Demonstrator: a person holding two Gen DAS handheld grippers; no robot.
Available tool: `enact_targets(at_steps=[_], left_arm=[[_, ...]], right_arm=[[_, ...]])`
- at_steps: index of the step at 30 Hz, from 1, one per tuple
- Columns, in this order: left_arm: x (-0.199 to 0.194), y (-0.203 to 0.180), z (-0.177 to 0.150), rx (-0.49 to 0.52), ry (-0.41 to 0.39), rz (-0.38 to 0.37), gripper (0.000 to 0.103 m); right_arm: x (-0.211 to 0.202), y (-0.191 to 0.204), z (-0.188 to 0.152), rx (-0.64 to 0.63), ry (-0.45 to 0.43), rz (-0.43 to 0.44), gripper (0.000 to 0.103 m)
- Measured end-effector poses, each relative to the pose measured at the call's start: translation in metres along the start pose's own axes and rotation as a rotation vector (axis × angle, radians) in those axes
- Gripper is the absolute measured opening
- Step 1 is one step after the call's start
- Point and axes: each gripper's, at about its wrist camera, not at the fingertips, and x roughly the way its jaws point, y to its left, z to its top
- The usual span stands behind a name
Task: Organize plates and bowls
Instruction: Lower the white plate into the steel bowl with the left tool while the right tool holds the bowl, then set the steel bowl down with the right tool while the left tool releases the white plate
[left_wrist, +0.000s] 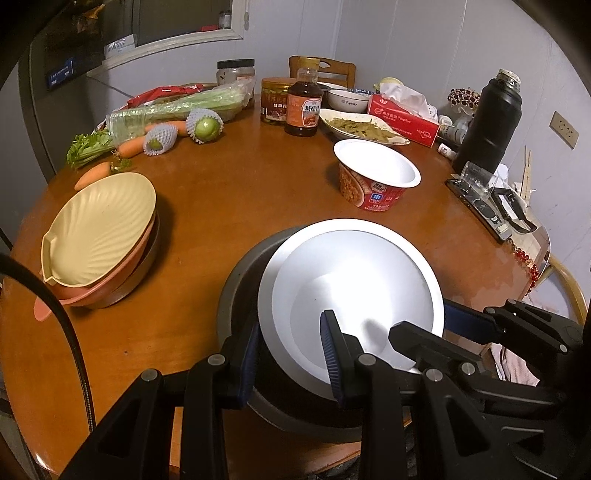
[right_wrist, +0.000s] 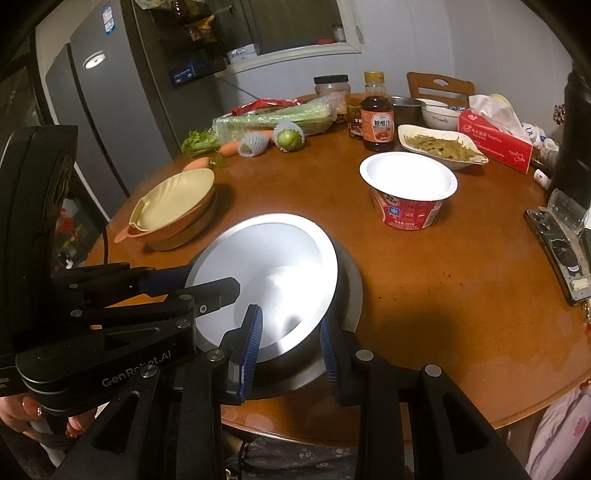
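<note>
Round and brown, the wooden worktop (left_wrist: 229, 206) sits in a dim kitchen corner beside a grey fridge (right_wrist: 110, 110).

Both tongs point steeply down at its near edge. The left tongs (left_wrist: 291, 354) pinch the near-left rim of a silver plate (left_wrist: 351, 295), one blue pad under the rim and one on top. The right tongs (right_wrist: 291, 350) pinch the same plate's near-right rim, with little gap between the pads. In the right wrist view the left tool's black body reads "GenRobot.AI", and a hand (right_wrist: 22, 413) with painted nails grips its handle at the lower left.

The silver plate lies tilted inside a dark grey bowl (left_wrist: 240, 295) that stands on the worktop, its left edge riding higher than the bowl's rim.

Left of the bowl stands a stack of dishes (left_wrist: 99, 236): a cream shell-shaped plate on a pink one, on a metal bowl. Beyond, right of centre, an empty red instant-noodle cup (left_wrist: 376, 177) stands upright. Farther back are a sauce bottle (left_wrist: 303, 103) with a Chinese label, a white bowl (left_wrist: 347, 99) marked "Family", a dish of green vegetables (left_wrist: 362, 125) and a red tissue box (left_wrist: 402, 114) with Chinese print. A black flask (left_wrist: 487, 118) stands at the far right.
</note>
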Motion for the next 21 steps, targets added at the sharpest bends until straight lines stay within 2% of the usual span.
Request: enact_targets(at_steps=[10, 13, 21], left_arm=[[0.001, 0.002, 0.000, -0.008, -0.004, 0.003, 0.032], [-0.003, 0.001, 0.001, -0.008, -0.015, -0.003, 0.032], [-0.008, 0.000, 0.001, -0.011, -0.025, 0.008, 0.032]], right_arm=[[0.002, -0.001, -0.001, 0.006, -0.005, 0.003, 0.034], [0.000, -0.001, 0.000, 0.000, -0.016, -0.004, 0.038], [-0.006, -0.008, 0.002, 0.014, -0.039, -0.025, 0.039]])
